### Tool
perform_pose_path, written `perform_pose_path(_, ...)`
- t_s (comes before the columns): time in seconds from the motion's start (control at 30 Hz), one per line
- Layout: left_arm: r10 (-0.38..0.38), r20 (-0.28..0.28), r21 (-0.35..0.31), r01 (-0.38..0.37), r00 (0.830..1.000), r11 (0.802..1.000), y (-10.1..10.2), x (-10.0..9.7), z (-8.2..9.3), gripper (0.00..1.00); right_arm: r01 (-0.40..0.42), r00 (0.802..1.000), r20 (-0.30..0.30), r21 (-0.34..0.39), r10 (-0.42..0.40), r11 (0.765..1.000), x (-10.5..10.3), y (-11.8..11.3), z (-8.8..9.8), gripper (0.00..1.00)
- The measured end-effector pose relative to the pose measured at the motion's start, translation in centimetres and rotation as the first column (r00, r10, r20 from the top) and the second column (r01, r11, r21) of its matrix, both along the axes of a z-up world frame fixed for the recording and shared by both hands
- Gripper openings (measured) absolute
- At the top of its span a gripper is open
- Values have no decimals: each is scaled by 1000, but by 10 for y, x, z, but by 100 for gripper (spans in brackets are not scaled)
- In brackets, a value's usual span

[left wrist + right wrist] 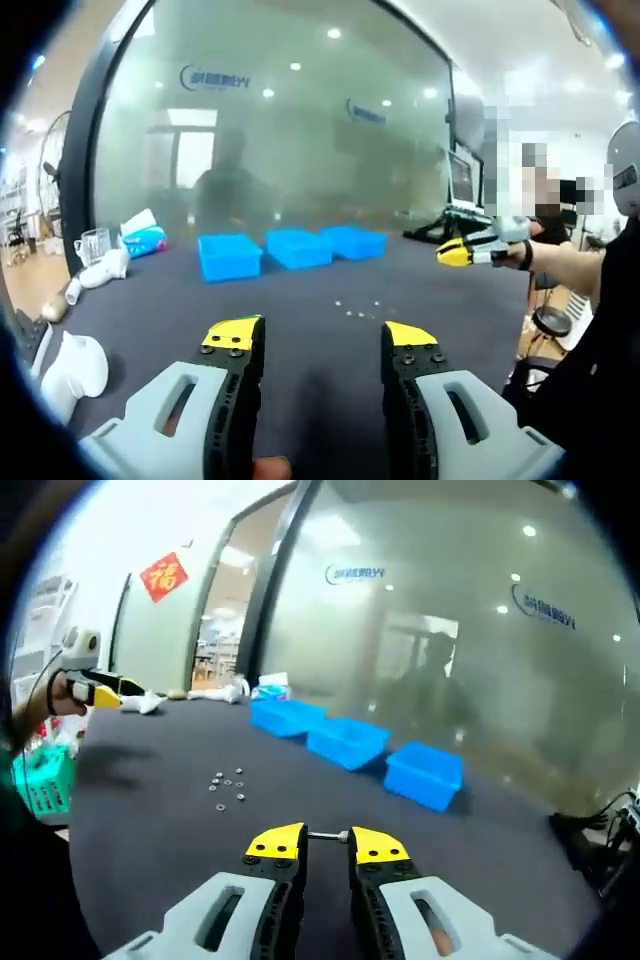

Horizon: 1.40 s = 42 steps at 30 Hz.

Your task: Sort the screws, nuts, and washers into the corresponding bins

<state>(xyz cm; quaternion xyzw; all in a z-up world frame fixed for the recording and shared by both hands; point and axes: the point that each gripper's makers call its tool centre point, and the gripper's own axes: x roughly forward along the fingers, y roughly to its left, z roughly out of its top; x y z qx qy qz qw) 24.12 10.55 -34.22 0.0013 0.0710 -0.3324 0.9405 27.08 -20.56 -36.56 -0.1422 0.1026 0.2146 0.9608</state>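
Yellow tips of your right tool (328, 846) pinch a screw (328, 835) crosswise, held above the dark bench (150, 810); three blue bins (350, 742) stand in a row ahead, and the loose hardware (228, 787) lies near, to the left. Carry the screw level to the screw bin, keeping the squeeze firm since only its ends are caught, and release low over the bin. Your left tool (322, 342) is apart, holding nothing, and can wait.

Blue bins (298, 248), dark grey table (150, 810) — yellow-tipped right hand-held gripper (325, 844)
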Motion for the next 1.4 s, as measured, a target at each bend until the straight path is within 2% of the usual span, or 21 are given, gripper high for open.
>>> perform_pose_path(0.17, 1, 3, -10, -1, 1000, 1000, 0, -1, 1, 45, 34, 999, 41, 26, -35, 999, 5, -5, 14, 13)
perform_pose_path(0.2, 3, 3, -12, -3, 1000, 1000, 1, -1, 1, 45, 56, 996, 61, 29, -58, 998, 9, -10, 20, 13)
perform_pose_path(0.37, 9, 5, -21, -9, 1000, 1000, 5, -3, 1, 45, 85, 993, 84, 26, -86, 996, 27, -14, 34, 13)
perform_pose_path(0.53, 25, 2, -29, -25, 1000, 999, 12, -4, -1, 45, 92, 992, 88, 45, -96, 995, 60, -16, 46, 13)
perform_pose_path(0.63, 26, 3, -33, -26, 1000, 999, 13, -7, -2, 45, 97, 992, 70, 75, -102, 992, 89, -20, 52, 13)
perform_pose_path(0.7, 28, 4, -29, -28, 1000, 999, 15, -7, -3, 45, 108, 992, 53, 91, -113, 990, 109, -25, 53, 13)
perform_pose_path(0.87, 44, 2, -39, -44, 999, 998, 20, -5, -5, 45, 149, 988, 41, 59, -152, 987, 150, -35, 54, 13)
perform_pose_path(1.0, 57, 5, -45, -57, 998, 997, 24, -4, -5, 45, 185, 983, 5, 78, -186, 980, 184, -44, 55, 13)
perform_pose_path(1.07, 57, 5, -46, -57, 998, 997, 24, -5, -4, 45, 195, 981, 3, 69, -196, 978, 200, -46, 55, 13)
perform_pose_path(1.13, 59, 10, -46, -58, 998, 997, 24, -6, -2, 45, 214, 977, 1, 22, -214, 977, 218, -50, 52, 13)
perform_pose_path(1.2, 60, 12, -46, -59, 998, 997, 25, -6, -1, 45, 229, 973, -24, 32, -229, 973, 231, -51, 47, 13)
perform_pose_path(1.27, 63, 13, -45, -63, 998, 997, 26, -5, -1, 45, 249, 968, -33, 10, -248, 969, 243, -54, 43, 13)
perform_pose_path(1.4, 69, 12, -35, -68, 998, 997, 28, -3, -2, 45, 271, 961, -68, 6, -270, 963, 258, -54, 33, 13)
